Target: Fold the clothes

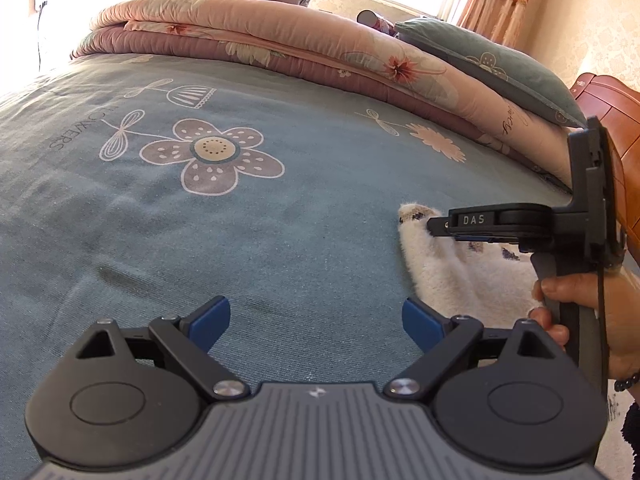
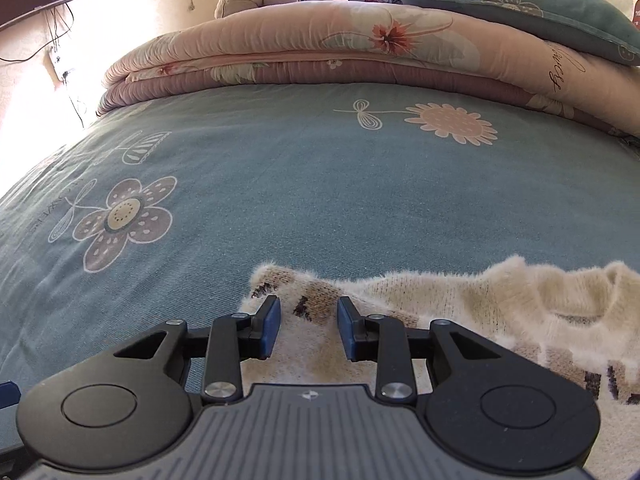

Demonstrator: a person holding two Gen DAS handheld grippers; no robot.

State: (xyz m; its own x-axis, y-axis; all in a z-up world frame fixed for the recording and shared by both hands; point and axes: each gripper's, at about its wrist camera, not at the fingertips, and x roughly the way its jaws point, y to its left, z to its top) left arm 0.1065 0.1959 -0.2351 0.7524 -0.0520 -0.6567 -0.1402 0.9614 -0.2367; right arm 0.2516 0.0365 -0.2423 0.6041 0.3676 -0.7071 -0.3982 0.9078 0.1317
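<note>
Two low forward wrist views close over one shared bedsheet (image 1: 280,220)

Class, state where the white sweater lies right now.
The white sweater lies on the blue bedsheet at its near edge, under the open right gripper, to the right of the open left gripper.

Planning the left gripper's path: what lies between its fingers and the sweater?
Only bare blue bedsheet separates the open left gripper from the cream sweater, which lies just right of it, seen in the left wrist view.

"DAS" on right hand-held gripper (image 1: 430,225); "FLOWERS" on bedsheet (image 1: 280,220)
</note>
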